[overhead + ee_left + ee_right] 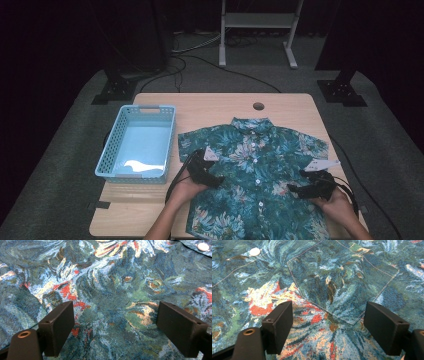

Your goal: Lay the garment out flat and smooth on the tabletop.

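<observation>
Floral shirt flat, buttoned, on desk right half, hem at near edge. Left gripper & right gripper over shirt, both w/ jaws spread, nothing pinched. Blue basket by left edge.

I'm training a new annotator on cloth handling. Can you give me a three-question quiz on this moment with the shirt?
1. True or false: the floral shirt lies spread flat on the table, front side up.
2. Which side of the shirt is the blue basket on in the high view? A) left B) right C) on top of it
3. How do the fingers of the left gripper and those of the right gripper stand?

Key
1. True; its buttons and collar show.
2. A
3. Both pairs stand wide apart over the cloth, pinching nothing.
</observation>
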`<state>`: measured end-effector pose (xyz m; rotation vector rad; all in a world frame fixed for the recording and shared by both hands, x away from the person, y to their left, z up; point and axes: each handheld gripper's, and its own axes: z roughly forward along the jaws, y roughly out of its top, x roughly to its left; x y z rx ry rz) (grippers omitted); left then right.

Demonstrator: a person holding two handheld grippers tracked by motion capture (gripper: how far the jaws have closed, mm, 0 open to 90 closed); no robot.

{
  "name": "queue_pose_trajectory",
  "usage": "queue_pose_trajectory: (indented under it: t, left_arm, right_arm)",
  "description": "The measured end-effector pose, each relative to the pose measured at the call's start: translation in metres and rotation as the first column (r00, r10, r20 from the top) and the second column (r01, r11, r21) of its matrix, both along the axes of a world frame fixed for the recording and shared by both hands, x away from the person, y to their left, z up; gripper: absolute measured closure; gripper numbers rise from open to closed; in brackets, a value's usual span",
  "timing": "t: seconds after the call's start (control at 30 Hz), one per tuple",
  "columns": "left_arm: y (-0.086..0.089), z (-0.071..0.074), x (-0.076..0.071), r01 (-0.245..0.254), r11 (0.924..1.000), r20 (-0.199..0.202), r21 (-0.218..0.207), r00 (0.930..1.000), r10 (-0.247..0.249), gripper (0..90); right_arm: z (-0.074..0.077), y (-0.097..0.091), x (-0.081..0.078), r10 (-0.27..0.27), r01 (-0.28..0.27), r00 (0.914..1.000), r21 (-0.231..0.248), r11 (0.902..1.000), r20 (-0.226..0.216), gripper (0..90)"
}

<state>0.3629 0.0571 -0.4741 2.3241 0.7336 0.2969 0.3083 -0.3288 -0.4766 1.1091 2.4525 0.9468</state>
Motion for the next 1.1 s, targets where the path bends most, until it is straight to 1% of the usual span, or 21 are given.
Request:
queue_pose_trajectory:
  t: [0.07, 0.17, 0.3, 0.43, 0.9, 1.1]
  left_arm:
    - [-0.001, 0.001, 0.006, -0.005, 1.0, -0.004, 0.008, 1.0, 0.005, 14.4]
    - [-0.001, 0.001, 0.015, -0.015, 0.9998, -0.007, 0.009, 0.9999, 0.015, 14.4]
    - [-0.001, 0.002, 0.027, -0.026, 0.9995, -0.009, 0.016, 0.9996, 0.026, 14.4]
    - [-0.002, 0.003, 0.034, -0.034, 0.9991, -0.018, 0.027, 0.9993, 0.034, 14.4]
    - [-0.004, 0.002, 0.044, -0.06, 0.998, -0.014, 0.019, 0.9981, 0.06, 14.4]
    - [-0.003, 0.002, 0.044, -0.053, 0.9984, -0.012, 0.018, 0.9985, 0.053, 14.2]
  right_arm:
    - [-0.001, 0.0, 0.005, -0.01, 0.01, 0.9999, 0.006, 0.9999, 0.007, 23.0]
    - [-0.002, 0.001, 0.014, -0.019, 0.019, 0.9996, 0.016, 0.9997, 0.018, 23.0]
    - [-0.001, 0.002, 0.028, -0.036, 0.035, 0.9992, 0.017, 0.9992, 0.016, 23.1]
    - [-0.002, 0.003, 0.035, -0.047, 0.047, 0.9987, 0.019, 0.9987, 0.02, 23.1]
    - [-0.001, 0.004, 0.05, -0.058, 0.058, 0.9982, 0.015, 0.9982, 0.011, 23.1]
    - [-0.001, 0.004, 0.051, -0.066, 0.066, 0.9977, 0.018, 0.9977, 0.015, 23.4]
